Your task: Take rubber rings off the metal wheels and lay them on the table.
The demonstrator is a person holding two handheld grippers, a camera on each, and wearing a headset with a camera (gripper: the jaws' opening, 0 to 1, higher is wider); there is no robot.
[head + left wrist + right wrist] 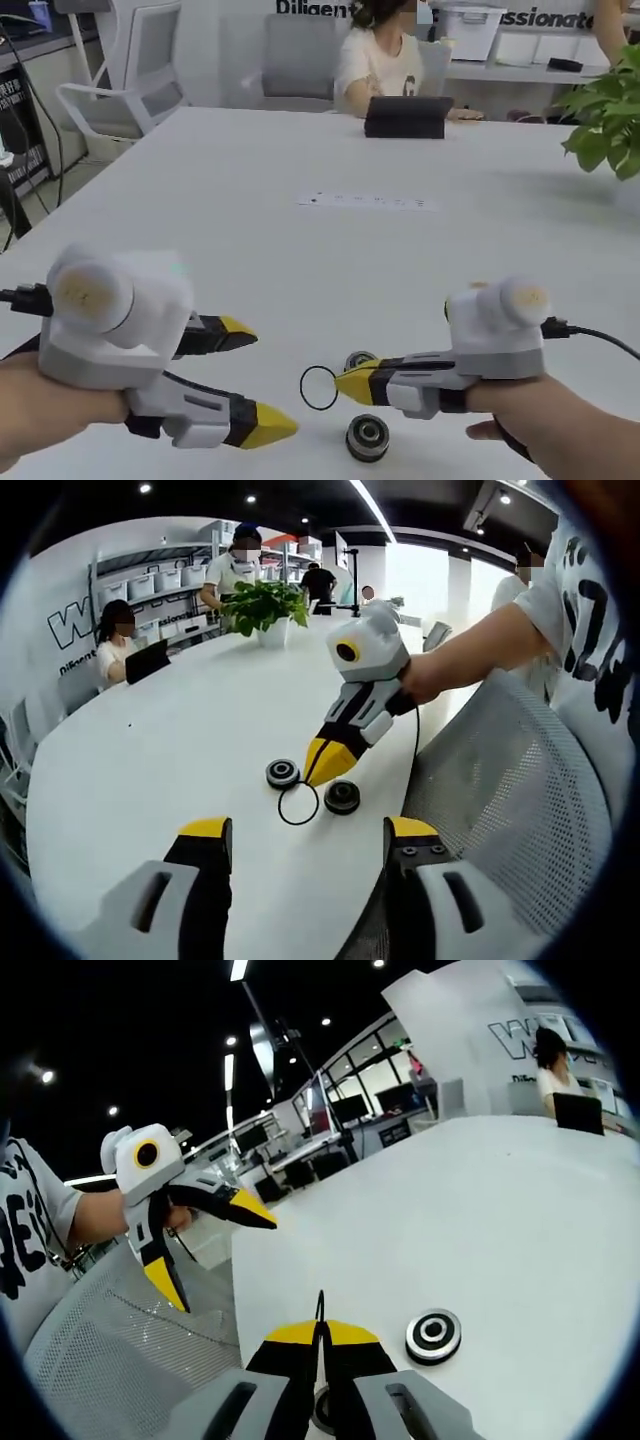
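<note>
Black ring [301, 387]; white table [300, 280]; yellow-tipped right tool [345, 383].

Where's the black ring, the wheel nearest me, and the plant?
rubber ring [301, 388], head view, left edge of its band.
nearest wheel [368, 437], head view, its hub.
plant [605, 125], head view, its leaves.

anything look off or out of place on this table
Nothing stands out. The right tool is shut on a round, unbroken rubber ring; the near wheel and the far wheel lie flat on the table, and the left tool hangs open.
</note>
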